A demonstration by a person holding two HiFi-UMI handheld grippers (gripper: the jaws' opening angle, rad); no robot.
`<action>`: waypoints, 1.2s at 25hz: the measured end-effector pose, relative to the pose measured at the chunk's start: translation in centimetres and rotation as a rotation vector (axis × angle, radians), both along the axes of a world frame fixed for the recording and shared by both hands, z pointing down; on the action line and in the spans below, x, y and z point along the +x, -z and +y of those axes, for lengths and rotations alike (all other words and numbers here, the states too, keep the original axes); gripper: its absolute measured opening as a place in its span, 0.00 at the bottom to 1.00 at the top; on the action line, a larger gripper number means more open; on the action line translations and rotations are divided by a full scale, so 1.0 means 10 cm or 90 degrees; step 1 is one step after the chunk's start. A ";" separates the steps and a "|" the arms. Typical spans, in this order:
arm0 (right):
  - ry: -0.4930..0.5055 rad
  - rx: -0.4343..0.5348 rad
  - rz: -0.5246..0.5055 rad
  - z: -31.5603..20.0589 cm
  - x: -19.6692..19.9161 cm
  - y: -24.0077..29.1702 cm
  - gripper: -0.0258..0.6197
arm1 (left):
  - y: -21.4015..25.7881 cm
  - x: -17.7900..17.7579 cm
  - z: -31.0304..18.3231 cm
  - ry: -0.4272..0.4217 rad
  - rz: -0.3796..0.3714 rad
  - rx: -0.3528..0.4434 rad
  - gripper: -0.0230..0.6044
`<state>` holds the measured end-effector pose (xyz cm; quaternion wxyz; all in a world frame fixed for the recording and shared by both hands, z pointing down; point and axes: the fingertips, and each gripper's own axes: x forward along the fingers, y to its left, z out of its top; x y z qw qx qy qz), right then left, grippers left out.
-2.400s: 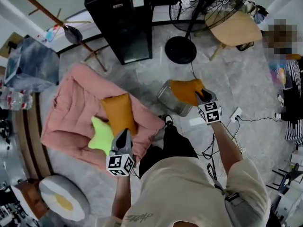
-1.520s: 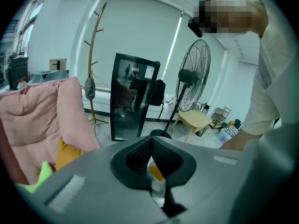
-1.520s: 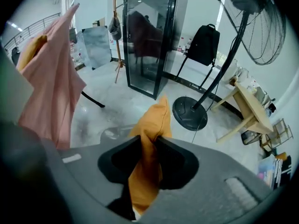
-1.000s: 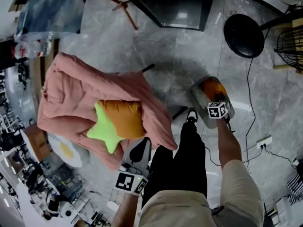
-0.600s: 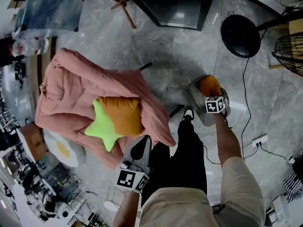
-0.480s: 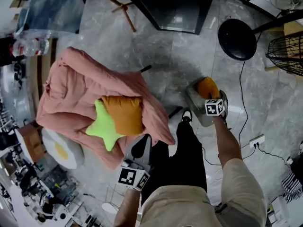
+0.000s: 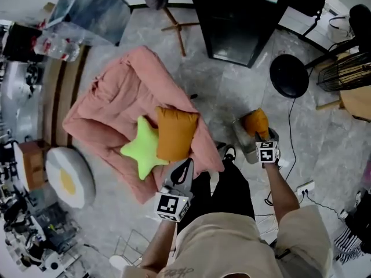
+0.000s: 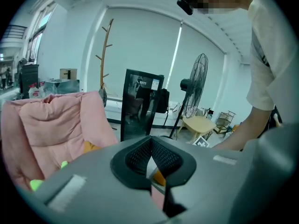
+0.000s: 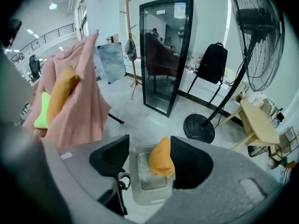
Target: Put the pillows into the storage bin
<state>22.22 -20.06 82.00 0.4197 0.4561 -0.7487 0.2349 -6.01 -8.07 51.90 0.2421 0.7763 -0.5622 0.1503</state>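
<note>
An orange pillow (image 7: 255, 122) sticks up out of the grey storage bin (image 7: 242, 139) on the floor. My right gripper (image 7: 262, 136) hangs above it; its jaws have just been opening and stand open, with that pillow (image 9: 161, 158) and the bin (image 9: 148, 190) far below the gap, untouched. A second orange pillow (image 7: 175, 133) and a green star pillow (image 7: 144, 148) lie on the pink quilt (image 7: 110, 106). My left gripper (image 7: 184, 169) hovers at the quilt's near edge, shut and holding nothing; in its own view the left gripper (image 8: 150, 141) pads meet.
A black glass-door cabinet (image 7: 243, 16) stands beyond the bin, beside a fan base (image 7: 288, 76). An egg-shaped cushion (image 7: 68, 175) lies left of the quilt. A power strip (image 7: 304, 185) and cables run at right. The person's shoe (image 7: 229, 154) is beside the bin.
The right gripper let go of the orange pillow in the bin and rose away from it. The left gripper lifted a little toward the quilt's edge. The head view shifted.
</note>
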 end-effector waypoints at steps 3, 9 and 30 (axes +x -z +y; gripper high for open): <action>0.011 0.016 -0.070 0.15 -0.41 0.39 0.49 | 0.08 -0.18 0.21 0.005 0.007 0.020 0.06; 0.119 0.027 -0.179 0.22 -1.42 0.99 0.54 | 0.20 -0.58 0.47 0.042 0.012 0.048 0.06; 0.469 -0.055 -0.162 0.07 -3.81 1.33 0.63 | 0.03 -1.83 1.10 0.202 0.060 0.032 0.06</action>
